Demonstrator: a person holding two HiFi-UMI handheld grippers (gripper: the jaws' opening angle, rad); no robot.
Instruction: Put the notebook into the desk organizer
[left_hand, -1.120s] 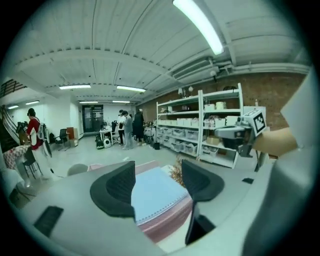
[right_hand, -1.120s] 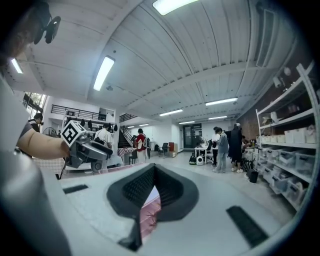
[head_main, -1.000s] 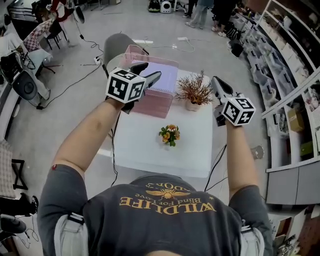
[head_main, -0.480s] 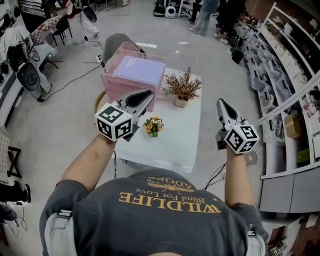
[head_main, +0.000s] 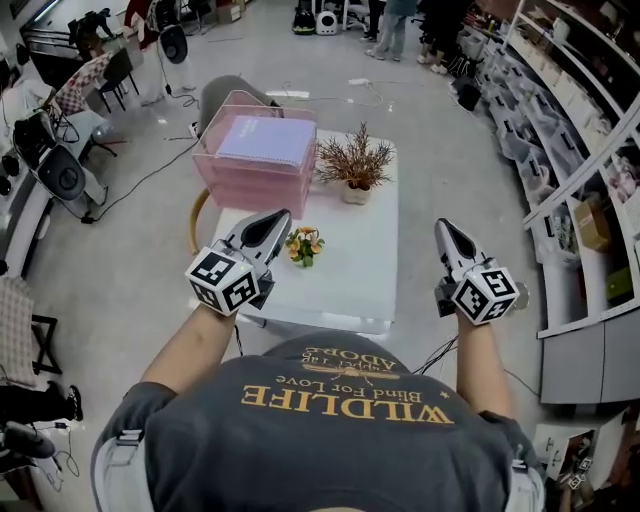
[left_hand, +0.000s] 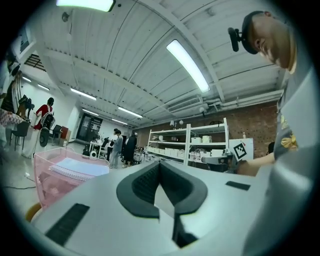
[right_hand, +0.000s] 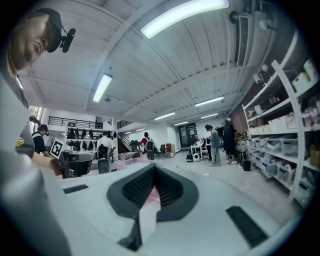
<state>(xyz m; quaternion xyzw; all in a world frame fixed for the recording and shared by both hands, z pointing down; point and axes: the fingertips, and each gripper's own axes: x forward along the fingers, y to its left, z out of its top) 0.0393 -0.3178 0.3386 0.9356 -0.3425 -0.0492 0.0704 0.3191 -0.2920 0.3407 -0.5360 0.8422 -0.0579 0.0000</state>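
Note:
The pale purple spiral notebook (head_main: 268, 140) lies flat in the top tray of the pink desk organizer (head_main: 252, 178) at the far left of the white table (head_main: 345, 285). Both also show at the left of the left gripper view, the notebook (left_hand: 75, 168) in the organizer (left_hand: 50, 186). My left gripper (head_main: 272, 222) hovers near the table's front left, well short of the organizer. Its jaws have just been closing and are shut with nothing between them (left_hand: 160, 163). My right gripper (head_main: 446, 232) hangs off the table's right side, shut and empty (right_hand: 154, 168).
A dried brown plant in a white pot (head_main: 353, 168) stands beside the organizer. A small orange flower bunch (head_main: 303, 244) sits mid-table, just right of my left gripper. A grey chair (head_main: 228, 95) stands behind the table. Shelving (head_main: 580, 150) lines the right wall.
Both grippers have drawn back from the organizer toward the person, to the table's near end. The left jaws, open over the notebook before, are now shut. The notebook stays in the organizer.

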